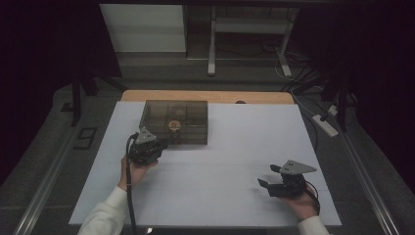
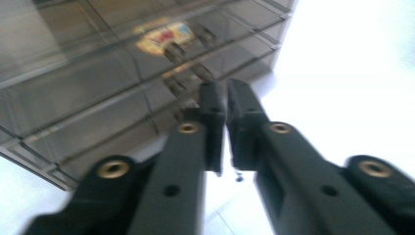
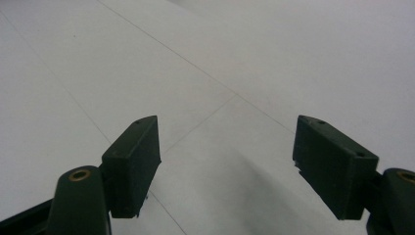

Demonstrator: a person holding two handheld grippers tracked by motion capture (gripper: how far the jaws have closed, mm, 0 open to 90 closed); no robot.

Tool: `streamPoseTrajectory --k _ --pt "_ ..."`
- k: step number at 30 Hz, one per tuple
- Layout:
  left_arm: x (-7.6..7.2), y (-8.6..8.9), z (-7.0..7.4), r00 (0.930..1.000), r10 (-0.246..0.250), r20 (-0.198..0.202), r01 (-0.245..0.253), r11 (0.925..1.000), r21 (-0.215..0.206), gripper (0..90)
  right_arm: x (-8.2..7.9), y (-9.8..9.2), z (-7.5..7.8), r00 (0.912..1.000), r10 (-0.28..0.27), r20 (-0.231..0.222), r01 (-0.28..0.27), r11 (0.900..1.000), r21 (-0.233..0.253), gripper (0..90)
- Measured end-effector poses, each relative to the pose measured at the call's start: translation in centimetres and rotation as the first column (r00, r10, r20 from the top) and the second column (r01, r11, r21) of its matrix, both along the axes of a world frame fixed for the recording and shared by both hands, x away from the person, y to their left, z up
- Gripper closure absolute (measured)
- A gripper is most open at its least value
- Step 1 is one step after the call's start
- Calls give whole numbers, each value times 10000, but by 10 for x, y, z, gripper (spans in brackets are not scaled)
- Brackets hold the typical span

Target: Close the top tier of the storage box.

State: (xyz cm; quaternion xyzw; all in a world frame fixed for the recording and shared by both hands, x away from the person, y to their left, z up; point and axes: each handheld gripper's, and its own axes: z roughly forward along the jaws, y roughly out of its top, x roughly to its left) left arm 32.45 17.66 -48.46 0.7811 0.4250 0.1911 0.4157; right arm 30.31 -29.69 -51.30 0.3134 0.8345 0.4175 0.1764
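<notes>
A smoky see-through box [image 1: 173,121] with inner compartments stands at the back left of the white table [image 1: 235,147]. A small round yellowish thing [image 1: 173,125] lies inside it. My left gripper [image 1: 163,145] is held at the box's front left corner. In the left gripper view its jaws stand shut, tips [image 2: 225,93] close to the box wall [image 2: 98,98], with nothing seen between them; the yellow thing [image 2: 164,36] shows blurred through the lid. My right gripper [image 1: 269,176] hovers open near the table's front right, over bare white surface [image 3: 227,147].
The white sheet covers a wooden tabletop [image 1: 205,96] whose far edge shows behind the box. Beyond it are a white cabinet [image 1: 144,27], desk legs [image 1: 212,44] and floor cables. A power strip [image 1: 325,125] lies off the table's right side.
</notes>
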Motion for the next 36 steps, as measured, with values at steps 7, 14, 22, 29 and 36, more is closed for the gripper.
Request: streamPoseTrajectory --k 7,14,22,29,36 --pt "-21 -5 -6 9988 -36 -498 68 9978 659 414 1 0 0 10000 43 -26 -43 10000 -7 251" --pt "-39 -2 -11 9963 -165 -849 213 9982 554 286 0 -2 0 9999 84 -104 -84 10000 48 246" --pt "-63 11 -25 9914 -25 -1308 85 9989 451 260 -7 -13 1 9999 67 -82 -65 9998 175 245" --pt "-78 19 -32 9891 126 -1469 -55 9988 486 254 -11 -22 -1 9999 132 -34 -131 9994 325 245" --pt "-78 21 -32 9892 169 -1457 -102 9989 468 246 -11 -18 -2 9992 397 -74 -396 9990 199 244"
